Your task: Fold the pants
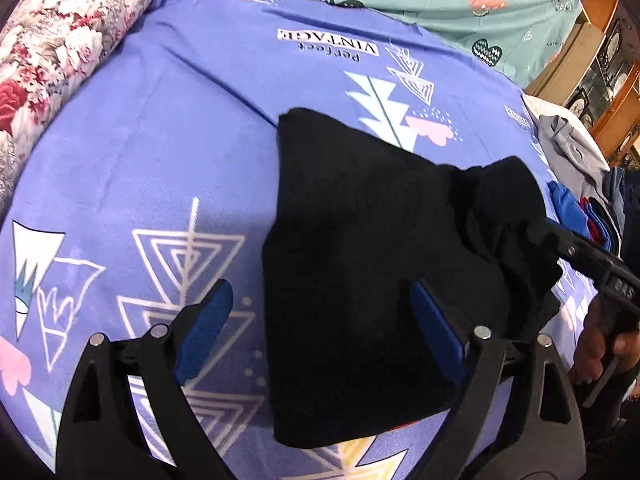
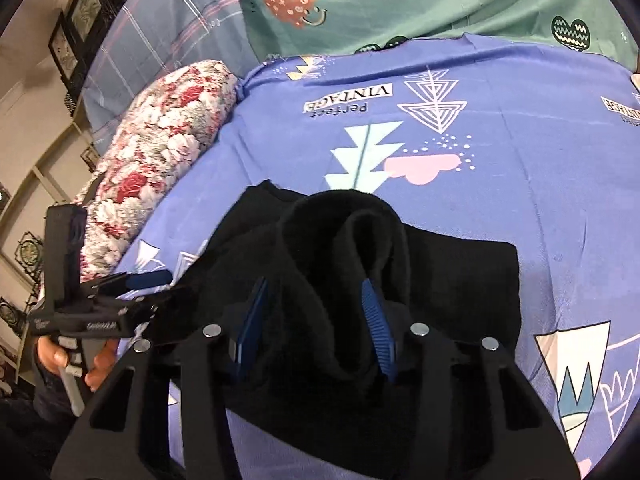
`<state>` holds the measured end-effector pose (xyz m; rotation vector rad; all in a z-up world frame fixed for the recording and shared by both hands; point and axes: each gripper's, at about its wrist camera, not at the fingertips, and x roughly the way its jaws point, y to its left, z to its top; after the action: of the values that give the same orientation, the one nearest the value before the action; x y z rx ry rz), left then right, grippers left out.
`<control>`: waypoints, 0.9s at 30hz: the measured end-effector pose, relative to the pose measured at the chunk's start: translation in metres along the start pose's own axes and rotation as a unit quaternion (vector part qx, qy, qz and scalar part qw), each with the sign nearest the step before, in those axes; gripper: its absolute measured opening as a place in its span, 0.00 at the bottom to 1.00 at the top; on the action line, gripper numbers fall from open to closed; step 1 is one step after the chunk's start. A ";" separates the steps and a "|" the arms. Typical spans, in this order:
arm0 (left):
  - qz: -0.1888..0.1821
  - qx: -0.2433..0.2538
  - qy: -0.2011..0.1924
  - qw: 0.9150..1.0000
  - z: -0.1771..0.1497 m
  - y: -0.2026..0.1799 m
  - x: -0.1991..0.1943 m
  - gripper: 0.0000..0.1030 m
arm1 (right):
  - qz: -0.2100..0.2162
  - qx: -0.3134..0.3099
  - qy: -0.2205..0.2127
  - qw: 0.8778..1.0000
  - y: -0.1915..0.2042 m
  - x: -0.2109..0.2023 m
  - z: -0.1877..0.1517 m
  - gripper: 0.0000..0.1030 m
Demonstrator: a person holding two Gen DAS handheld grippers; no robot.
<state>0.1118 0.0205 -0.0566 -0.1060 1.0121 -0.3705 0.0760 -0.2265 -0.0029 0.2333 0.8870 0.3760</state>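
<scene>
Black pants (image 1: pixel 360 264) mid-frame on the blue sheet (image 1: pixel 152 152) — left gripper (image 1: pixel 320 320) jaws apart, empty; right gripper (image 2: pixel 316 320) half-spread around a raised fold — grip unclear.

A bed spread with a periwinkle-blue sheet (image 1: pixel 152 152), printed with white triangle motifs and the words "Perfect VINTAGE", carries everything here. Black pants (image 1: pixel 360 272), partly folded, lie on it directly ahead of both grippers, a bunched fold rising at the far edge. A floral bolster (image 2: pixel 168 148) lies off to the left, a green heart-print sheet (image 2: pixel 400 4) lies beyond, and a pile of clothes (image 1: pixel 576 184) sits at right.
</scene>
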 end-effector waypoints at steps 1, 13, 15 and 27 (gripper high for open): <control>-0.001 0.000 0.001 1.000 -0.001 0.001 0.002 0.89 | -0.005 -0.006 0.005 1.000 0.001 0.002 0.000 0.34; -0.001 -0.022 0.014 1.000 -0.002 0.012 0.012 0.89 | 0.010 0.061 0.047 0.997 -0.032 -0.017 -0.020 0.09; -0.001 -0.023 0.019 1.000 -0.002 0.011 0.015 0.89 | -0.015 0.085 0.062 0.994 -0.042 -0.006 -0.029 0.28; 0.004 -0.023 0.016 1.000 -0.003 0.010 0.010 0.89 | 0.050 0.138 0.056 0.988 -0.058 -0.002 -0.025 0.69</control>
<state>0.1165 0.0269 -0.0690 -0.1388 1.0522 -0.3422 0.0683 -0.2790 -0.0369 0.5167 1.0401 0.3614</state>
